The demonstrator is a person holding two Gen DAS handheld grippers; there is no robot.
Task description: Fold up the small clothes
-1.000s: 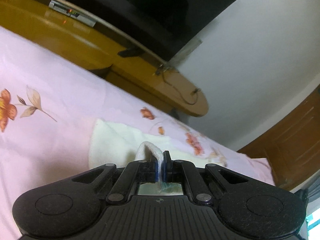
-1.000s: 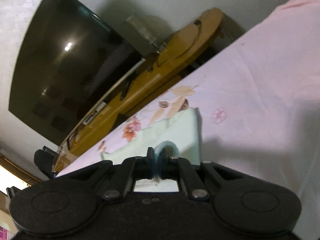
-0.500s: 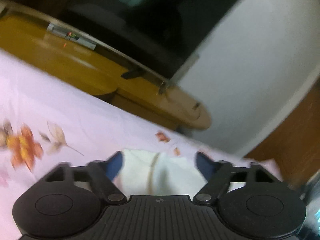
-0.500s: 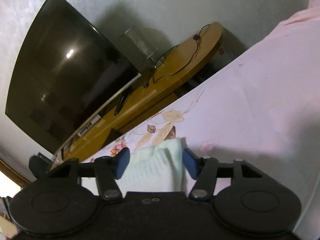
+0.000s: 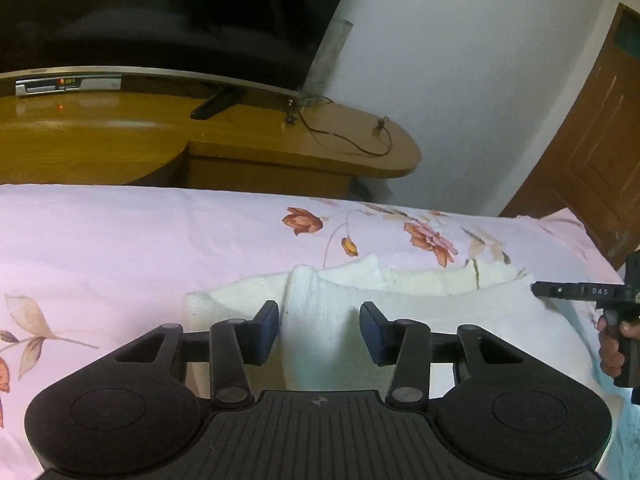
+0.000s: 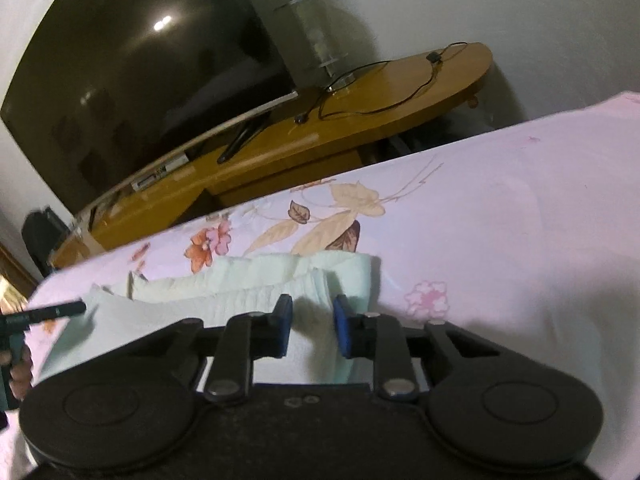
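Observation:
A small white knitted garment (image 5: 420, 316) lies folded on the pink flowered bedsheet (image 5: 120, 248). My left gripper (image 5: 319, 328) hovers over its left part. Its blue pads stand apart and are closing, with cloth lying under the gap but not pinched. My right gripper (image 6: 313, 328) is over the garment's (image 6: 224, 300) right end near a raised fold. Its jaws are narrower and also closing, and the pads touch no cloth. At the right edge of the left wrist view I see the right gripper's finger (image 5: 568, 290) and the hand (image 5: 610, 350) holding it.
Beyond the bed's far edge stands a wooden TV stand (image 5: 280, 144) with a large dark television (image 6: 132, 72), a set-top box (image 5: 68, 85), loose cables (image 5: 344, 140) and a glass cylinder (image 6: 320, 36). A brown door (image 5: 592, 140) is at the right.
Both grippers let go of the garment edges they pinched, opened wide, then narrowed again. Both rolled toward level and drew back a little; the cloth now lies flat.

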